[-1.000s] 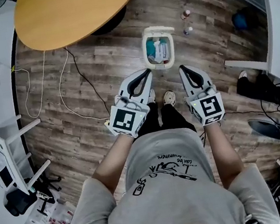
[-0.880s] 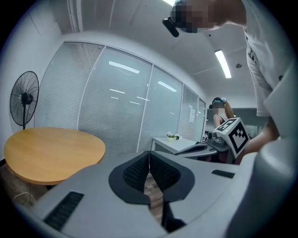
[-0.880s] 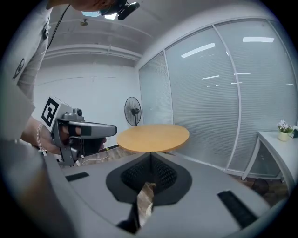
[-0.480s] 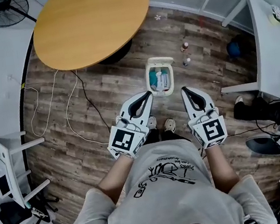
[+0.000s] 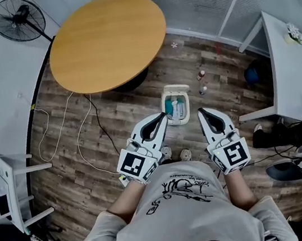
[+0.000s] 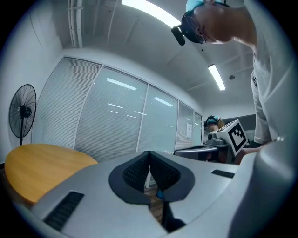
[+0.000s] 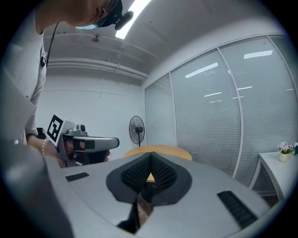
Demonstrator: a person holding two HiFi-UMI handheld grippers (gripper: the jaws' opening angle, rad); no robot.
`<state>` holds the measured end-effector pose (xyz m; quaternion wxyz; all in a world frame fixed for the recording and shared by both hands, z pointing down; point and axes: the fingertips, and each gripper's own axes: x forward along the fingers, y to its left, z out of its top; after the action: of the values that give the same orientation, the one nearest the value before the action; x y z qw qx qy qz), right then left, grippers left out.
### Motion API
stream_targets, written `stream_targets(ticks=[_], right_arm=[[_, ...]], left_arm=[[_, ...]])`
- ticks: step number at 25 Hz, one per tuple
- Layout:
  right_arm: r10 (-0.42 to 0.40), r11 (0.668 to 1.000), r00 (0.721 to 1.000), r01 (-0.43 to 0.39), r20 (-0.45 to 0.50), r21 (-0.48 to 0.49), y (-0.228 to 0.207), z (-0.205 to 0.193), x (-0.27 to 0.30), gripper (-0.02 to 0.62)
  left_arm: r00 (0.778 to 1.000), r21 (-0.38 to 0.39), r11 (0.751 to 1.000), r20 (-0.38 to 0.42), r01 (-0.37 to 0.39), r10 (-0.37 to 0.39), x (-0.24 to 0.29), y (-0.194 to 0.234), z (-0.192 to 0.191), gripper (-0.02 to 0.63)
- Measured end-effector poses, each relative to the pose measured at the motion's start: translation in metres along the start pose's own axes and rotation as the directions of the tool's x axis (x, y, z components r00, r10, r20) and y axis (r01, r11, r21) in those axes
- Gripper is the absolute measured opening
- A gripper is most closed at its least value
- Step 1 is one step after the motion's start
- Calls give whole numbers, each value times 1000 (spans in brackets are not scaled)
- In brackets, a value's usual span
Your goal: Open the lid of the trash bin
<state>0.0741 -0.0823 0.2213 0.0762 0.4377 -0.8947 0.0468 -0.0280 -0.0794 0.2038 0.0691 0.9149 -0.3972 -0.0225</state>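
The small white trash bin [image 5: 175,106] stands on the wood floor in front of my feet. Its lid is tipped up at the far side, and teal and white contents show inside. Both grippers are held level, high above the floor. My left gripper [image 5: 165,115] is shut, its tips touching with nothing between them; its own view [image 6: 149,152] looks over the table toward glass walls. My right gripper [image 5: 200,111] is also shut and holds nothing, its dark pads meeting [image 7: 151,154]. Neither gripper touches the bin, which lies out of both gripper views.
A round wooden table [image 5: 107,41] stands beyond the bin, a floor fan [image 5: 18,19] behind it. Cables [image 5: 86,139] trail across the floor at left. Two small bottles [image 5: 201,75] and a blue object [image 5: 252,75] lie right of the bin, by a white desk [image 5: 296,71].
Both grippers and my head have risen, so the bin looks smaller and farther below. More of the table and the fan came into view. Both grippers stayed shut.
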Motion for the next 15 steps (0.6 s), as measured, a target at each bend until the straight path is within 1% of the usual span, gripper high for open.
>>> stream_targets(ticks=[4, 7, 15], right_arm=[[19, 1000, 999, -19, 33, 15, 0, 21, -6, 6], [24, 1000, 998, -24, 52, -3, 1, 35, -10, 6], [9, 999, 997, -7, 76, -32, 5, 67, -15, 8]], left_arm=[[1000, 0, 1000, 30, 9, -9, 3, -4, 19, 20], [999, 3, 1000, 45, 21, -21, 2, -5, 31, 20], [997, 20, 998, 50, 53, -54, -3, -9, 56, 20]])
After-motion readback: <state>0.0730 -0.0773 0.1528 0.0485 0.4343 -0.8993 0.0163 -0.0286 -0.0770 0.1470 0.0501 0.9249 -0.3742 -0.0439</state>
